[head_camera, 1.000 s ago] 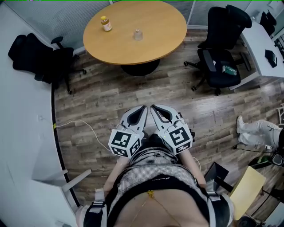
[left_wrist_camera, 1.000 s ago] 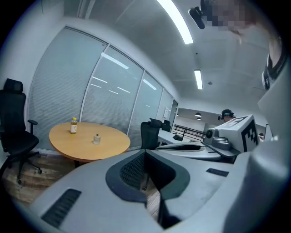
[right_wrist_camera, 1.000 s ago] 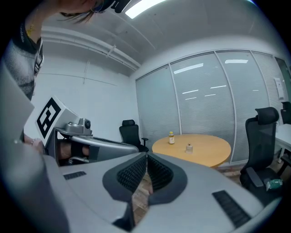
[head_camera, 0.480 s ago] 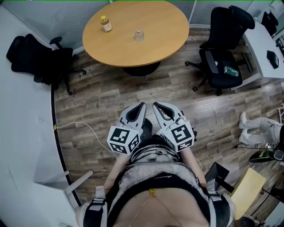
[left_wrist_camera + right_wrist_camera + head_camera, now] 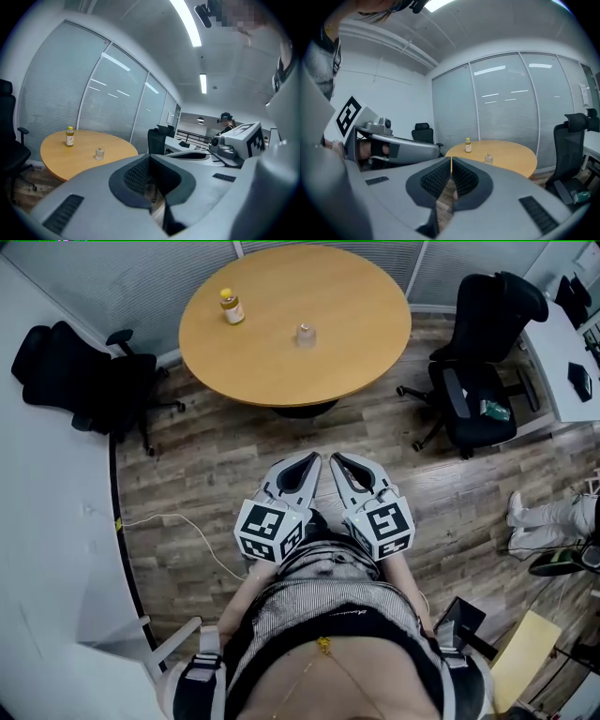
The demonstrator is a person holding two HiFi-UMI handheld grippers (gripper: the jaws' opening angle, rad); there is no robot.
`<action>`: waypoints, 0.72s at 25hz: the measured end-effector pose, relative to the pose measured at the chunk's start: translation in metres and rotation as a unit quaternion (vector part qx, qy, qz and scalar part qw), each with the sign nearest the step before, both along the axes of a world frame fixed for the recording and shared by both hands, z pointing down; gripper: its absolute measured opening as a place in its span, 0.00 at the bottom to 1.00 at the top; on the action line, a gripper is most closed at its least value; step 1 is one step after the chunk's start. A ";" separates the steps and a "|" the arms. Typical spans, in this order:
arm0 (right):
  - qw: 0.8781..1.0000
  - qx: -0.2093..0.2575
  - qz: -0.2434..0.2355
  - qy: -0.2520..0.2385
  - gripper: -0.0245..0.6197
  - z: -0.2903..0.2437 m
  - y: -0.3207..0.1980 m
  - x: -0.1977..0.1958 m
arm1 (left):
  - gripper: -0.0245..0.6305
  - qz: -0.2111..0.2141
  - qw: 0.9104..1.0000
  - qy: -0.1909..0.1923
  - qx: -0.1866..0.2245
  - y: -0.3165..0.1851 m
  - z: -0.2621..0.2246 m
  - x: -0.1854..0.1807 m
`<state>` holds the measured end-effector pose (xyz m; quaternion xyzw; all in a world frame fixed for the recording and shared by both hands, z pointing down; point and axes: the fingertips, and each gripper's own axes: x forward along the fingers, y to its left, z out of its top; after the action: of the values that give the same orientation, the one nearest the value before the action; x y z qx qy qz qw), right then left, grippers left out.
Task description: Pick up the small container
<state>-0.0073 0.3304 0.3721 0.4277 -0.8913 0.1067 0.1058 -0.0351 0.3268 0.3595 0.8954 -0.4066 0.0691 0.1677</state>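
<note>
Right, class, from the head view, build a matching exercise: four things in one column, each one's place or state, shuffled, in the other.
Things:
1. yellow-capped bottle
2. small container
3. chair holding a green item
4. left gripper

Places or states:
A. shut, above the floor
B. near the middle of the table
C. right of the table
D. near the table's left edge

Pairs: 1-D, 2-B, 3-C, 4-A

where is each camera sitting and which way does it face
Head view: on the person's head, looking steeply down at floor and round table; shows torso, left gripper, right gripper.
Left gripper view: on that gripper, looking along its shut jaws at the table; right gripper at right.
Right gripper view: same on its gripper, jaws shut; left gripper at left.
Shared: all show the bottle and small container on the table.
</note>
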 end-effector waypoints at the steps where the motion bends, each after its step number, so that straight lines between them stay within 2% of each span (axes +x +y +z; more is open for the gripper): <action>1: 1.000 0.001 0.000 0.001 0.07 0.000 -0.006 -0.003 | 0.07 0.002 1.000 0.002 -0.001 -0.005 0.000 -0.001; 18: 1.000 -0.012 0.004 0.012 0.07 0.008 -0.065 -0.043 | 0.07 0.028 0.999 -0.014 -0.010 -0.063 0.009 -0.030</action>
<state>-0.0499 0.2652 0.3801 0.4312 -0.8870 0.1125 0.1209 -0.0652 0.2642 0.3686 0.9036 -0.3833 0.0903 0.1684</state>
